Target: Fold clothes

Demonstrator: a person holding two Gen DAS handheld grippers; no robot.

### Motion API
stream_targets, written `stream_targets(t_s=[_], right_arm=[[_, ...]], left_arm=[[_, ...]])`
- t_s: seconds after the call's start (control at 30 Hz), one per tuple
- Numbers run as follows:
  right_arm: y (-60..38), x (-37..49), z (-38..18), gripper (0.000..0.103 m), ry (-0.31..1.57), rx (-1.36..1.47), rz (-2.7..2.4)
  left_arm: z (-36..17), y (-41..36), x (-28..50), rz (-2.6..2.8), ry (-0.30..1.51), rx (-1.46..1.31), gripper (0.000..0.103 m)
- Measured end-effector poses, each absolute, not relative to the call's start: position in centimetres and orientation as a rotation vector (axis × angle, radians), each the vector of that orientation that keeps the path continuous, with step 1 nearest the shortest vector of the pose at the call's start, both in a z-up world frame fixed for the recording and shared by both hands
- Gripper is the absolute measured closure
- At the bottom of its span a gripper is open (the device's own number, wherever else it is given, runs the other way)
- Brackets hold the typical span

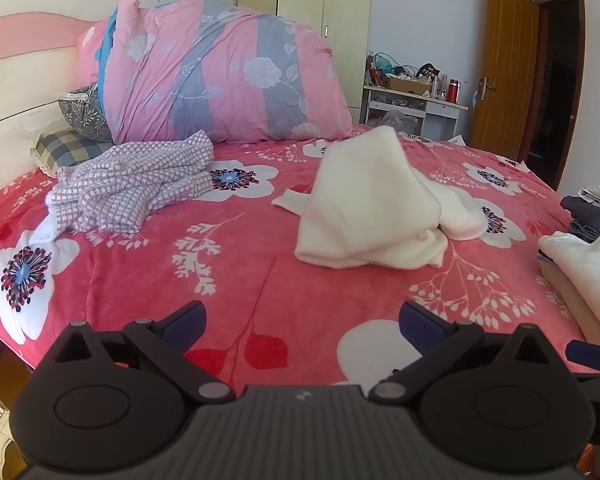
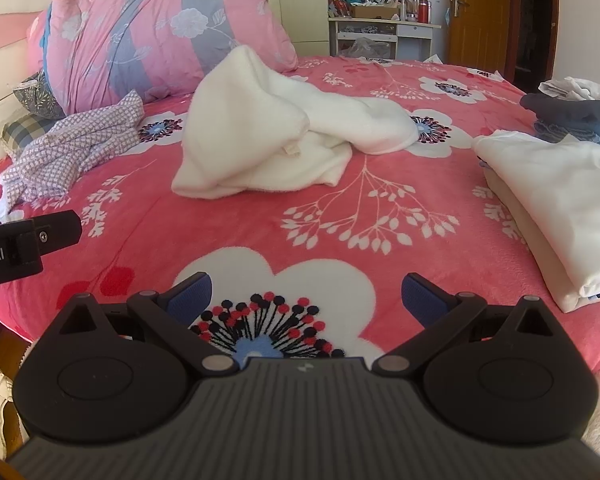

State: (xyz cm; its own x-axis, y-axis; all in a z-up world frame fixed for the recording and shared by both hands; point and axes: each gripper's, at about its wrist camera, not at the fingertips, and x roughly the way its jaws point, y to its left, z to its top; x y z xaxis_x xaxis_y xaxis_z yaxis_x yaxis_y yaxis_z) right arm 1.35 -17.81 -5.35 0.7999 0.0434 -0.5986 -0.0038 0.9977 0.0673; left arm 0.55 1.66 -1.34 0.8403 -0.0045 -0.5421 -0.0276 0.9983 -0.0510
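In the left wrist view, the left gripper [image 1: 302,322] is hovering over the near edge of the bed [image 1: 260,280], its jaws spread wide and gripping nothing; a crumpled cream garment [image 1: 372,200] is lying mid-bed ahead, a checked garment [image 1: 136,184] sitting well apart to its left. In the right wrist view, the right gripper [image 2: 306,294] is hanging above the bedspread with jaws wide and empty, the cream garment [image 2: 260,140] lying ahead and a folded white stack [image 2: 548,200] resting at the right.
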Motion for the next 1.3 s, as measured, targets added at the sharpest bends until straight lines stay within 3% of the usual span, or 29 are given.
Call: stream_targets(t_s=[1.3], right_arm=[[-17.97,1.49,-5.65,0.001,0.657,0.079,0.029]], left_arm=[[-1.29,1.41,0.68,0.009,0.589,-0.058,0.000]])
